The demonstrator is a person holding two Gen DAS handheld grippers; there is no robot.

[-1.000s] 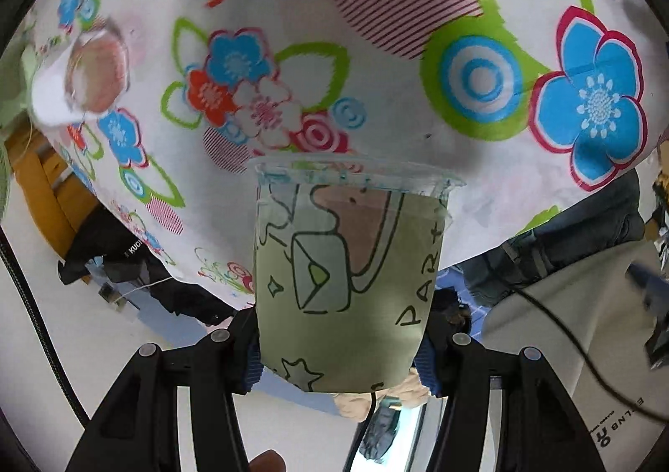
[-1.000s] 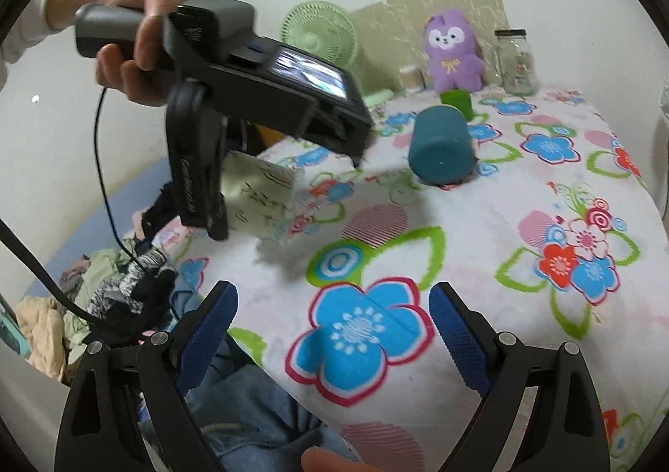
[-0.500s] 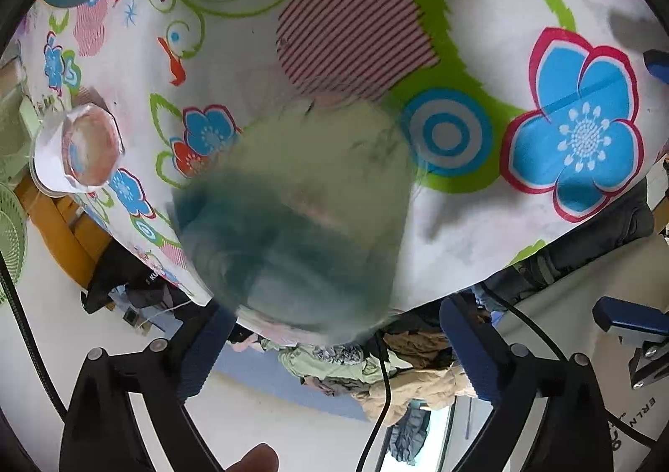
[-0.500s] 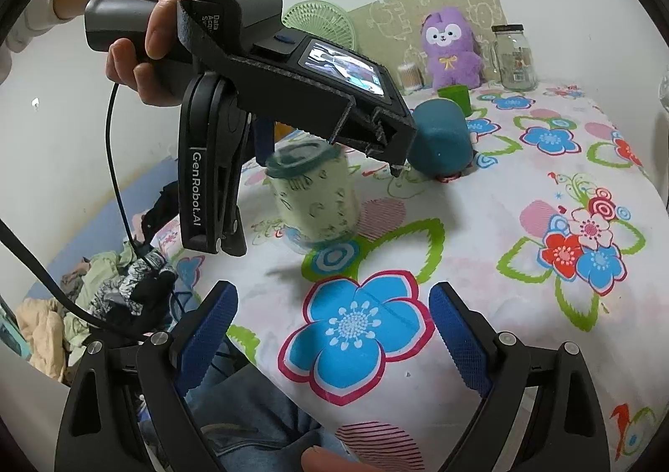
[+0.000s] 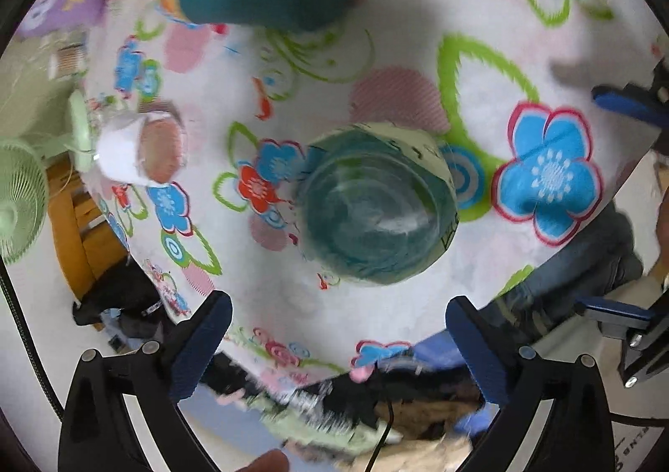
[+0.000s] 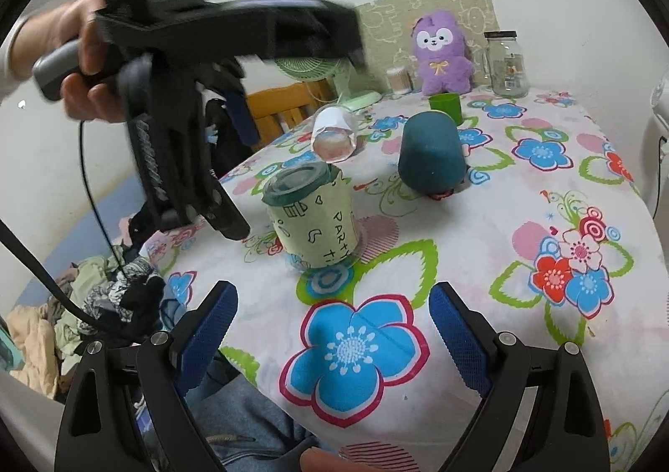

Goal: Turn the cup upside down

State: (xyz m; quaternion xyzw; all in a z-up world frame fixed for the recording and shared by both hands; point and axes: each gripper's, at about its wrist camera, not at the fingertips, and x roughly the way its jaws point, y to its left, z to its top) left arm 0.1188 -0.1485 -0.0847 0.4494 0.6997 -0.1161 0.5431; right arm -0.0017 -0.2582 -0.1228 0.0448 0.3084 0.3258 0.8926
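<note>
Left gripper (image 5: 336, 340) hangs above the cup (image 5: 376, 206) with its jaws spread wide and nothing between them; in the right wrist view it shows as a blurred black tool (image 6: 200, 196) just to the left of the cup (image 6: 311, 217). That cup stands mouth-down on the flowered cloth (image 6: 522, 196) of the tabletop, near its front edge and toward the front-left corner, so the flip looks done, though the base seems tilted a little and I cannot tell whether the rim sits flat all round.

It looks like a thin clear plastic cup with a pale green printed sleeve: light, easily squashed, and probably slick where the plastic is bare. If it needs resettling, the sleeve at mid-height on opposite sides is the sensible place to take it, with a gentle squeeze.

Right gripper (image 6: 332, 330) is also wide apart and empty, held low over the front edge.

Farther back are a dark teal cup (image 6: 430, 156), also inverted, and a clear cup with a white sleeve (image 6: 334, 133) lying on its side near the left edge; a small green cup (image 6: 446, 106), a purple plush toy (image 6: 441, 54) and a glass jar (image 6: 506, 64) sit toward the back edge.

The left wrist view is smeared by motion, and the cup's rim is hidden under its own body there.
</note>
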